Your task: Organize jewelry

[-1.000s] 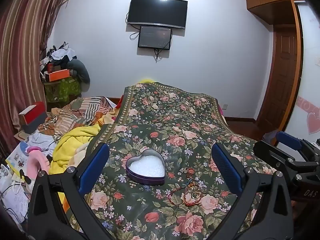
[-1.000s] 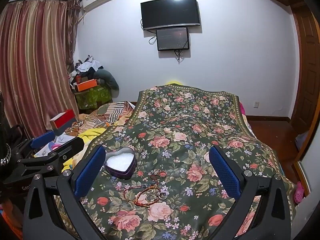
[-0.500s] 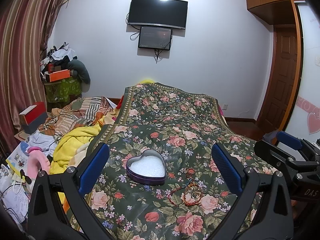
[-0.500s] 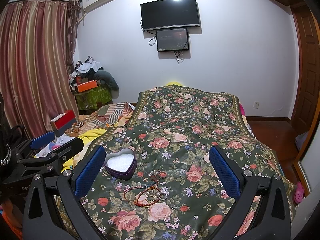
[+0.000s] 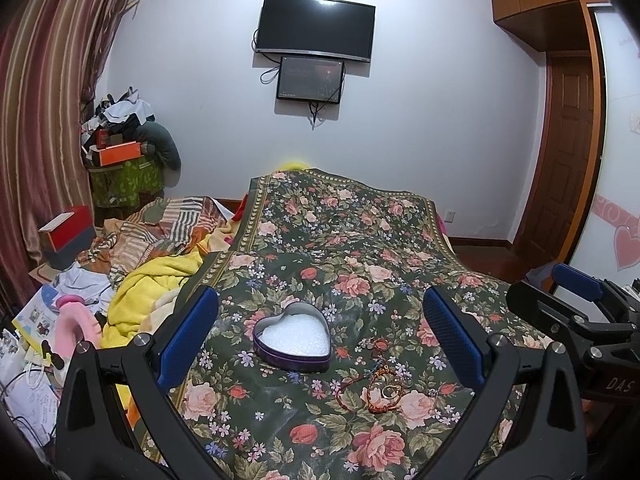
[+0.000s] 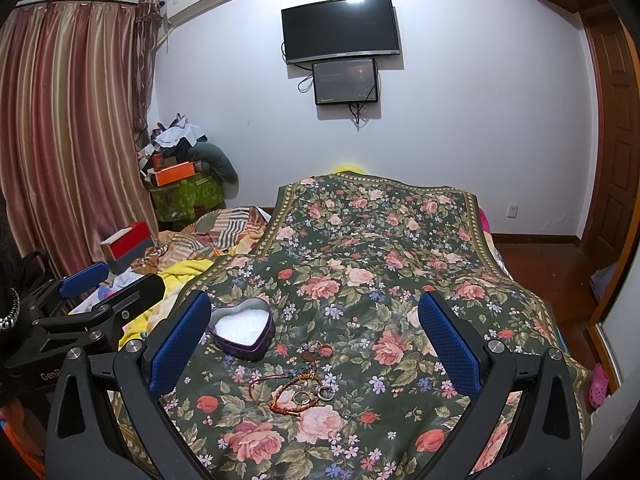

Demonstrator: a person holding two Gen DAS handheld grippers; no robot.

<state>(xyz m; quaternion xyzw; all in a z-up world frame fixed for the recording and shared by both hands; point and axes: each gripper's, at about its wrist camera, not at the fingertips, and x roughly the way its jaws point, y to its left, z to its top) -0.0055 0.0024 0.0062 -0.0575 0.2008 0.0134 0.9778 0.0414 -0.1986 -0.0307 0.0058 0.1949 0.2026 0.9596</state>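
Both handheld grippers, the left and the right, hung with jaws spread wide and empty over a dark floral bedspread, barely shifted from a second before. The purple heart-shaped tin lay open, holding only white padding; red cord bracelets and rings sat just beside it, unsorted. Organizing had evidently not begun.

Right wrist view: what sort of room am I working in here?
Most likely a home bedroom: a bed under a floral cover, a wall TV, striped curtains. The jewelry and heart tin lie on the bed.
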